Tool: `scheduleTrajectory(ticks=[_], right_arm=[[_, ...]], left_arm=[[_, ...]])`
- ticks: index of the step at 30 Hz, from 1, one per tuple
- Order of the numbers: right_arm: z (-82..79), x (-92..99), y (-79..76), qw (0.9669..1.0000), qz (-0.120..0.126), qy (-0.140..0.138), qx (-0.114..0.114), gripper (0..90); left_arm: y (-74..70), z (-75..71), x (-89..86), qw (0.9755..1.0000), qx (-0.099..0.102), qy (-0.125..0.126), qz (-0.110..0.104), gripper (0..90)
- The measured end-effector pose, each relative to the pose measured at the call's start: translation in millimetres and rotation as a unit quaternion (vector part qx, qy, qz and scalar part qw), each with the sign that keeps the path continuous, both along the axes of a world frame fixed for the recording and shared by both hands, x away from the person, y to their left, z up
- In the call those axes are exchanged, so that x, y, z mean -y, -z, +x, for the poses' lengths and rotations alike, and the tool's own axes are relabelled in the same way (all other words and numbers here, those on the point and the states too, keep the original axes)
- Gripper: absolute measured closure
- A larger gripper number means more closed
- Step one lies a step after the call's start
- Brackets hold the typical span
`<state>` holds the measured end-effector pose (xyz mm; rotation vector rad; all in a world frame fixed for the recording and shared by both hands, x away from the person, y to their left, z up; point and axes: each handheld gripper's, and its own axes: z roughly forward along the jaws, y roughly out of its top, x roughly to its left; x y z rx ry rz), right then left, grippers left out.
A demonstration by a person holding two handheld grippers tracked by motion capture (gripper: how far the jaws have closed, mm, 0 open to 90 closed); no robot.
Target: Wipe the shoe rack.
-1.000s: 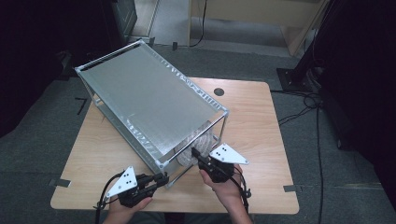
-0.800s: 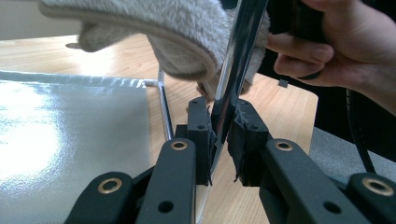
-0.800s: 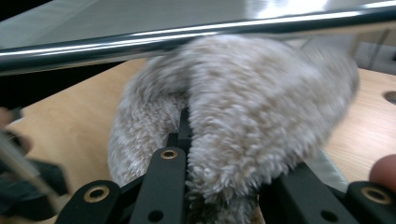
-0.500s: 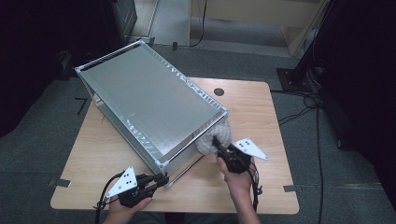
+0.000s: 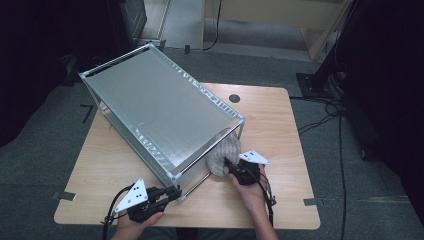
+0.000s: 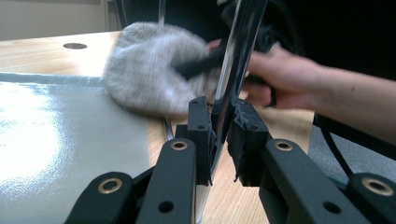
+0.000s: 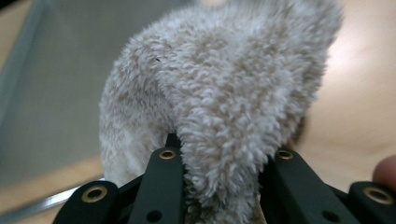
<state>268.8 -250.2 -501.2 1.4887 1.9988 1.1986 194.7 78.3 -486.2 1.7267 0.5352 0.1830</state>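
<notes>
Wiping step in hand. My left hand-held gripper (image 5: 172, 192) clamped on rack's chrome post (image 6: 233, 70), steadying metal shelf rack (image 5: 165, 120). Right hand-held gripper (image 5: 231, 165) clamped on fluffy grey cloth (image 5: 224, 155), just ahead of it at rack's near corner. Next: I press cloth along lower shelf edge, keep post braced.

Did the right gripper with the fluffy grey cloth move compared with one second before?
Yes. In the high view the right gripper, shut on the fluffy grey cloth, has shifted rightwards along the tilted metal shelf rack's lower edge, towards its right corner post.

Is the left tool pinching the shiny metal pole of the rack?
Touching. In the left gripper view, the left tool has its two black pads pressed against the shiny pole from both sides, with no gap showing.
</notes>
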Motion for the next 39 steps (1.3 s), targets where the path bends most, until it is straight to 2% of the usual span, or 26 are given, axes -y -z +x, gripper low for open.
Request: scheduleTrajectory(ticks=[3, 6, 10, 11, 13, 14, 16, 17, 18, 19, 20, 23, 24, 26, 27, 28, 30, 32, 33, 35, 37, 39], right_arm=[[-1.3, -16.9, 12.4, 0.9991, -0.013, -0.028, -0.028, 76.1], [-5.6, -28.6, 10.4, 0.998, -0.015, -0.051, -0.033, 76.1], [-16.1, -48.4, 9.3, 0.9937, -0.016, -0.104, -0.038, 76.1], [-18.7, -54.4, 8.6, 0.9914, -0.016, -0.123, -0.04, 76.0], [-24.0, -66.2, 6.8, 0.9844, -0.019, -0.17, -0.041, 75.7], [-26.9, -72.1, 5.5, 0.9797, -0.019, -0.195, -0.045, 75.5], [-32.5, -84.2, 3.6, 0.9666, -0.022, -0.251, -0.046, 75.2], [-34.6, -88.9, 2.8, 0.9638, -0.029, -0.262, -0.042, 75.2], [-34.3, -91.3, 2.2, 0.9629, -0.036, -0.265, -0.036, 75.2], [-33.5, -91.9, 1.4, 0.9643, -0.033, -0.26, -0.04, 75.2], [-30.6, -90.8, 1.3, 0.9656, -0.031, -0.256, -0.034, 75.3], [-19.4, -80.5, 2.6, 0.976, -0.029, -0.214, -0.028, 75.5], [-13.0, -73.4, 3.7, 0.9813, -0.028, -0.189, -0.022, 75.5], [-3.7, -61.2, 5.1, 0.9888, -0.029, -0.146, -0.015, 75.4], [2.9, -51.0, 5.9, 0.9935, -0.03, -0.109, -0.012, 75.3], [8.1, -42.2, 6.6, 0.9966, -0.03, -0.077, -0.008, 75.1], [15.7, -25.5, 7.3, 0.9996, -0.028, -0.002, -0.006, 74.8], [18.8, -14.6, 7.3, 0.9986, -0.034, 0.04, -0.002, 74.9], [18.6, -12.2, 7.2, 0.9988, -0.028, 0.04, -0.004, 74.9], [15.5, -16.4, 8.5, 0.9994, -0.033, 0.01, -0.007, 75.0], [9.1, -27.9, 10.0, 0.9987, -0.034, -0.036, -0.01, 75.1], [0.1, -42.3, 8.6, 0.9952, -0.036, -0.09, -0.012, 75.0]], left_arm=[[-0.1, 0.3, -0.1, 1.0, 0.0, 0.0, 0.001, 79.5], [-0.1, 0.8, -0.6, 1.0, -0.001, -0.001, 0.0, 79.5], [-0.1, 1.3, -0.5, 1.0, -0.002, -0.003, -0.001, 79.5], [-0.1, 1.5, -0.5, 1.0, -0.002, -0.004, -0.001, 79.5], [-0.2, 1.8, -0.6, 1.0, -0.002, -0.004, 0.0, 79.5], [-0.2, 1.8, -0.6, 1.0, -0.002, -0.004, 0.0, 79.5], [-0.2, 1.7, -0.7, 1.0, -0.002, -0.005, 0.0, 79.5], [-0.1, 1.7, -0.7, 1.0, -0.001, -0.004, 0.0, 79.5], [0.0, 1.7, -0.7, 1.0, -0.002, -0.005, 0.0, 79.5], [0.0, 1.7, -0.7, 1.0, -0.001, -0.005, 0.0, 79.5], [0.1, 1.7, -0.8, 1.0, -0.001, -0.004, -0.001, 79.5], [0.0, 1.4, -0.8, 1.0, -0.001, -0.004, 0.0, 79.5], [0.0, 1.3, -0.8, 1.0, -0.001, -0.004, 0.0, 79.5], [0.0, 1.3, -0.7, 1.0, -0.001, -0.005, 0.0, 79.6], [0.0, 1.3, -0.8, 1.0, 0.0, -0.004, 0.001, 79.6], [0.0, 1.2, -0.7, 1.0, 0.0, -0.005, 0.001, 79.6], [0.0, 1.2, -0.7, 1.0, 0.0, -0.005, 0.001, 79.6], [0.1, 1.3, -0.7, 1.0, 0.0, -0.005, 0.0, 79.6], [0.2, 1.4, -0.8, 1.0, 0.0, -0.004, 0.001, 79.6], [0.2, 1.5, -0.7, 1.0, 0.0, -0.004, 0.001, 79.6], [0.1, 1.5, -0.6, 1.0, 0.001, -0.005, 0.001, 79.6], [-0.2, 1.3, -0.4, 1.0, 0.001, -0.006, 0.002, 79.7]])
